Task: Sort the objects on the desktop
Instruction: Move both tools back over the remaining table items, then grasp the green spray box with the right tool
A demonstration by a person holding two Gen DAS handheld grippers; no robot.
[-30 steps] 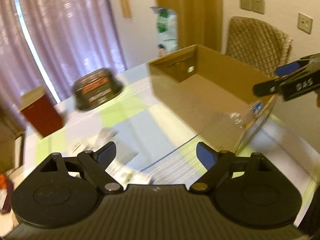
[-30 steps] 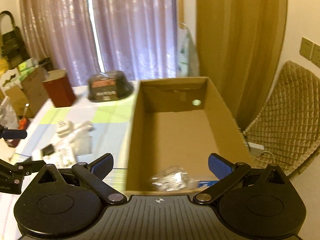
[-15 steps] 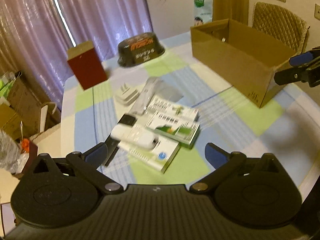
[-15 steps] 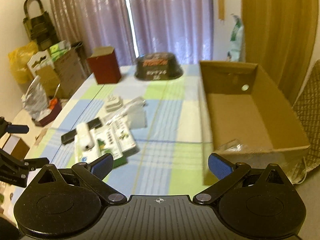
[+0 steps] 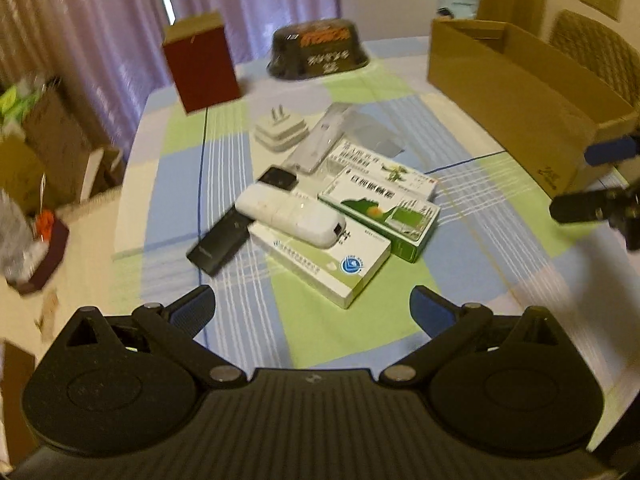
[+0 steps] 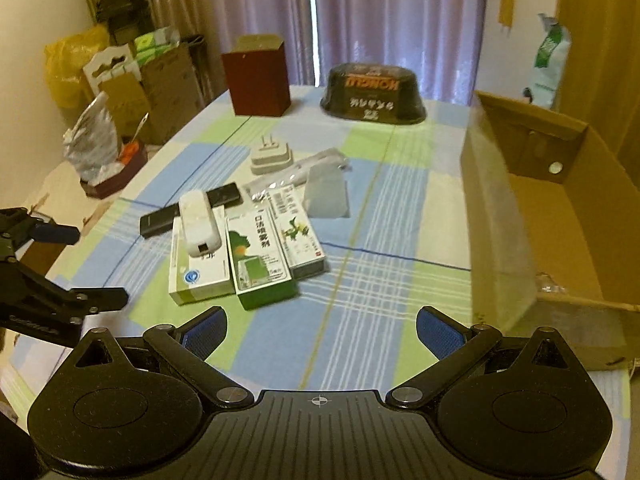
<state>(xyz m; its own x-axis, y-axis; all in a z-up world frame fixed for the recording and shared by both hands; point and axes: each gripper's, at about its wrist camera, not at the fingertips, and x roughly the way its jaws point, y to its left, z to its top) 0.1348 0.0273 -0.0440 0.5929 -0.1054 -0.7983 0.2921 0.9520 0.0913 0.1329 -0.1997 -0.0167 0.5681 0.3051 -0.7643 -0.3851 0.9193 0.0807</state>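
A pile of small objects lies mid-table: a white power bank (image 5: 290, 214) (image 6: 199, 218) on a white medicine box (image 5: 324, 258) (image 6: 200, 264), a green box (image 5: 380, 212) (image 6: 258, 258), a black remote (image 5: 224, 238) (image 6: 188, 210), a white plug adapter (image 5: 280, 132) (image 6: 270, 158) and a clear plastic pack (image 5: 320, 140). An open cardboard box (image 5: 516, 92) (image 6: 560, 216) stands to the right, holding a clear wrapper (image 6: 552, 282). My left gripper (image 5: 312, 310) hangs open above the table's near edge, empty. My right gripper (image 6: 322, 328) is open and empty too, short of the pile.
A dark red box (image 5: 202, 70) (image 6: 258, 76) and a black bowl-shaped package (image 5: 320, 50) (image 6: 374, 94) stand at the far end of the checked tablecloth (image 6: 360, 320). Bags and cartons (image 6: 120, 92) crowd the floor left. A woven chair (image 5: 600, 52) sits behind the cardboard box.
Both grippers have pulled back from the cardboard box and swung left toward the pile of objects. Both stayed open and empty.
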